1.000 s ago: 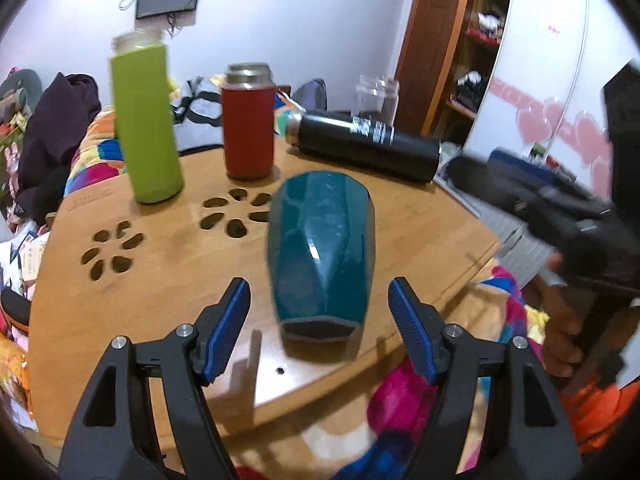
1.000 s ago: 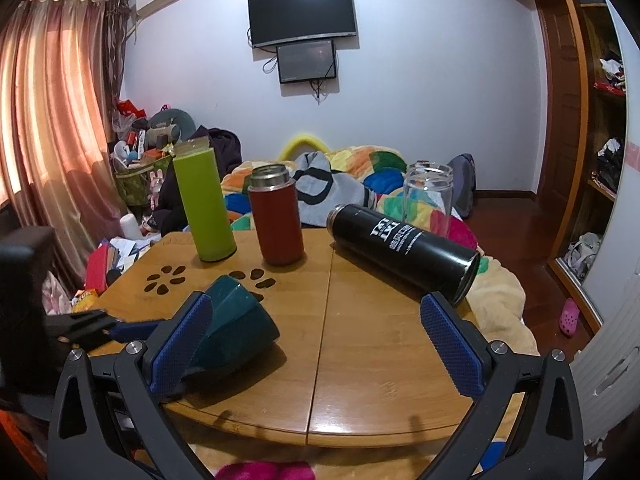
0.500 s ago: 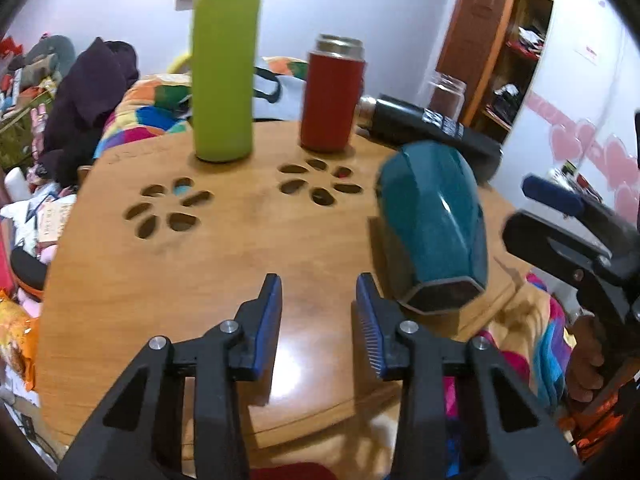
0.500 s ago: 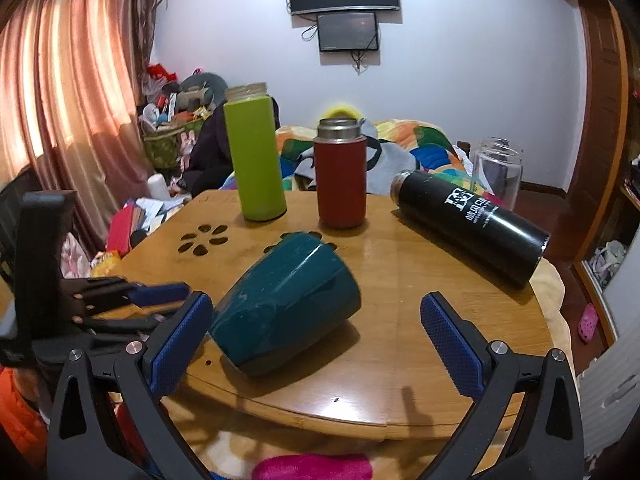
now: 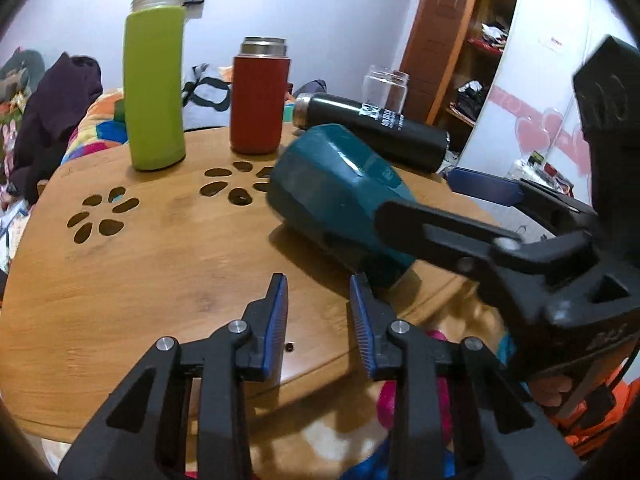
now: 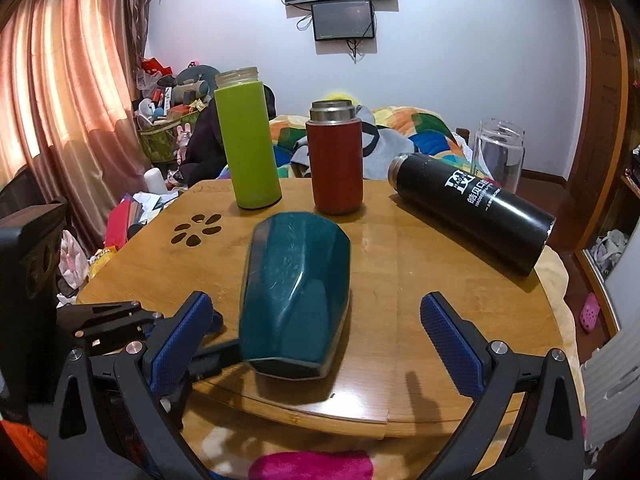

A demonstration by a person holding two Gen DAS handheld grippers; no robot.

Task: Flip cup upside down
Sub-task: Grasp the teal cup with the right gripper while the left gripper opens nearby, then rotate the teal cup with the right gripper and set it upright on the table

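Note:
A teal faceted cup [image 6: 296, 296] lies on its side on the wooden table [image 6: 420, 320], its base toward the front edge; it also shows in the left wrist view [image 5: 336, 196]. My right gripper [image 6: 316, 340] is open, its blue pads either side of the cup's near end, apart from it. In the left wrist view one right finger [image 5: 432, 224] crosses in front of the cup. My left gripper [image 5: 318, 320] is empty with its jaws narrowly apart, over the table's front edge, left of the cup.
A green bottle [image 6: 246, 140] and a red flask [image 6: 336, 160] stand upright at the back of the table. A black flask [image 6: 472, 212] lies on its side at the right, with a clear glass jar [image 6: 500, 152] behind it. The table has flower-shaped cut-outs [image 5: 104, 216].
My left gripper let the cup go, narrowed its jaws and drew back to the cup's left. My right gripper moved in, and its open fingers now straddle the cup's near end.

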